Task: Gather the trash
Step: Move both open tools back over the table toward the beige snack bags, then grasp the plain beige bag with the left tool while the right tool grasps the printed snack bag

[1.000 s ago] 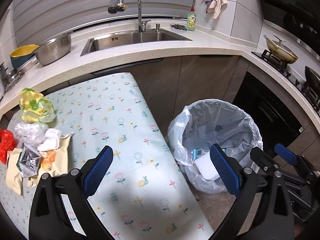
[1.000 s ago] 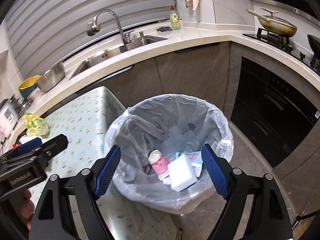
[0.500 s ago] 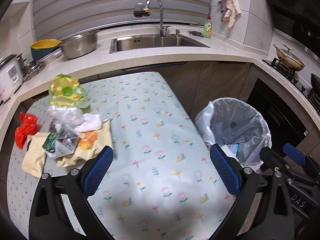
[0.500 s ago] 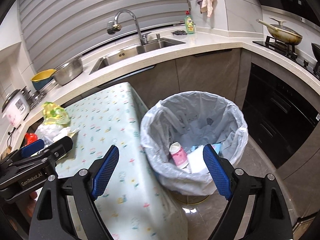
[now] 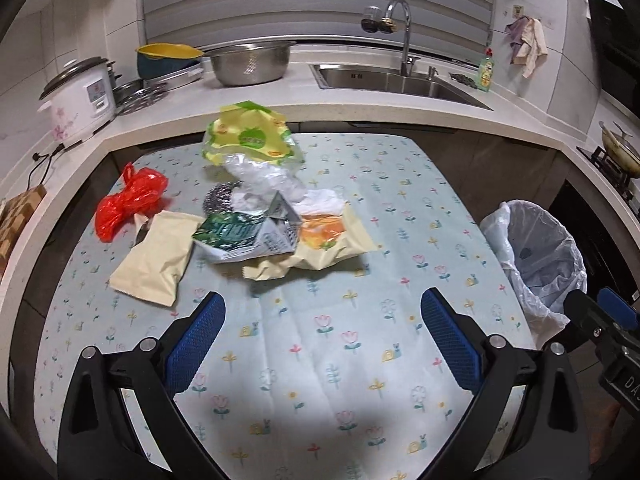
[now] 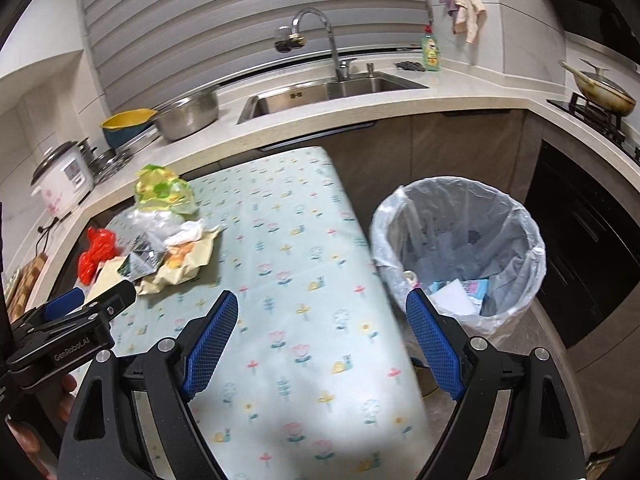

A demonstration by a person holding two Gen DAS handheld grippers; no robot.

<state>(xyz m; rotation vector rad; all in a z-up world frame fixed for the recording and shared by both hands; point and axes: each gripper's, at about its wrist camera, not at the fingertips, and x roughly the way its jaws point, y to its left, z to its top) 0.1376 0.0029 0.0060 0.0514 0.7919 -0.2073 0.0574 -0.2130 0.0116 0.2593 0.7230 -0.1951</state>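
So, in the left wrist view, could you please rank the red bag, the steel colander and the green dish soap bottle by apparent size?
1. steel colander
2. red bag, though nearer the camera
3. green dish soap bottle, farthest away

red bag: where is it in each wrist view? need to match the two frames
Left wrist: the red bag lies left of centre, at the left edge of the trash pile on the table.
Right wrist: the red bag sits at the far left, just above the left gripper.
Shared landmark: the faucet over the sink, at the top of both views.
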